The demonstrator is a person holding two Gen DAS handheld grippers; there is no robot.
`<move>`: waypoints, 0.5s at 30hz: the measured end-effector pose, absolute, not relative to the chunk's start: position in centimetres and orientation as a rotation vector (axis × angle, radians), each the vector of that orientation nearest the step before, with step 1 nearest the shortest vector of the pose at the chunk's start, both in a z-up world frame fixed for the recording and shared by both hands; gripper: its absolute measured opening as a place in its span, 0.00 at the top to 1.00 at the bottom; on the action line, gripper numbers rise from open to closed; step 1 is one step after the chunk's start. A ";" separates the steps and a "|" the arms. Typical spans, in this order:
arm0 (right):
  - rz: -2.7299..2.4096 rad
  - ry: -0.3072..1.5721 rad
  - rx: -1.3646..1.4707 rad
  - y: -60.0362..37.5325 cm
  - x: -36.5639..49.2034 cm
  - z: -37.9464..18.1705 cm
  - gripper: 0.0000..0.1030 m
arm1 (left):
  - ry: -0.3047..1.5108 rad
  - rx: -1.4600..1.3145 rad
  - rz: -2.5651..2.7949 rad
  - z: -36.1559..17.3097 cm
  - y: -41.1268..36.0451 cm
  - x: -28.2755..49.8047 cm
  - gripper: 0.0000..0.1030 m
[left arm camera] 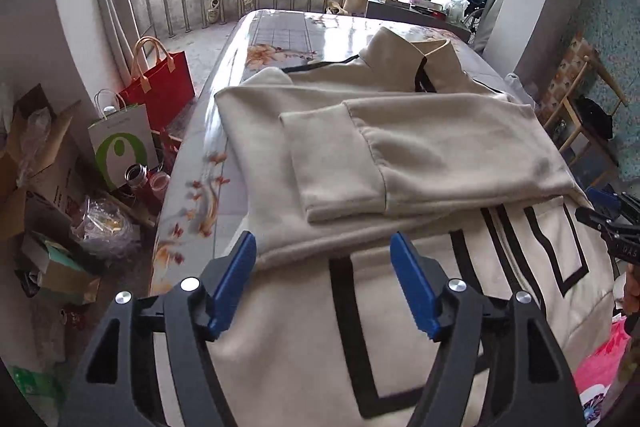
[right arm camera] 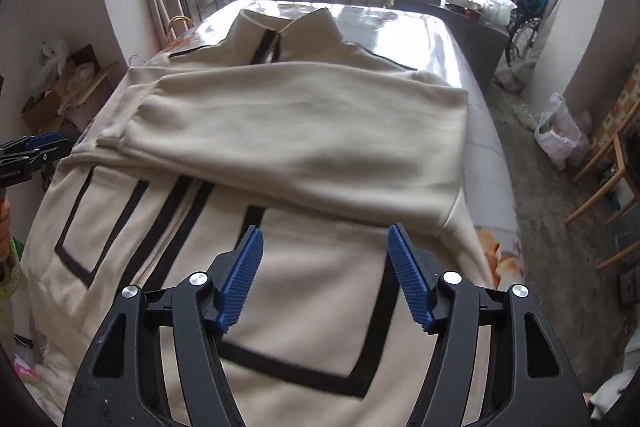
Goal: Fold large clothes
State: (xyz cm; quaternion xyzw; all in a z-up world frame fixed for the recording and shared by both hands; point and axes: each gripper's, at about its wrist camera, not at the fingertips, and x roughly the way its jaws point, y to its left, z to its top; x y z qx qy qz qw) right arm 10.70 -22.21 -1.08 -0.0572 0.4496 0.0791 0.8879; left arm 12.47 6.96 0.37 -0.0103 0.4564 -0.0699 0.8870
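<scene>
A: Jacket (left arm camera: 400,147) where?

B: Flat on the desk (left arm camera: 280,35), collar at the far end, both sleeves crossed over the chest so the body can fold next. Hem end is nearest me.

A: Jaws?

B: My left gripper (left arm camera: 324,283) and right gripper (right arm camera: 326,277) both stand open, nothing between the pads, hovering over the hem half, likely to grab it.
</scene>
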 end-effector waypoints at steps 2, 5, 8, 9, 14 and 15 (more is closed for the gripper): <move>0.174 0.946 -0.105 -21.0 8.5 -1.8 0.32 | 0.966 -0.047 -0.135 -0.1 7.5 10.1 0.34; 0.166 0.969 -0.104 -19.2 5.8 -3.0 0.25 | 0.977 -0.074 -0.123 -0.9 7.8 6.6 0.33; 0.147 0.961 -0.108 -18.0 4.3 -3.9 0.17 | 0.965 -0.054 -0.105 -2.0 7.7 3.7 0.30; 0.139 0.965 -0.106 -17.8 4.1 -4.4 0.16 | 0.970 -0.036 -0.098 -2.6 7.6 3.1 0.30; 0.051 0.985 -0.120 -17.0 3.5 -6.4 0.08 | 0.940 0.067 -0.083 -3.6 6.9 0.6 0.30; 0.035 0.981 -0.118 -17.0 3.5 -6.3 0.08 | 0.933 0.071 -0.089 -3.5 6.9 0.2 0.30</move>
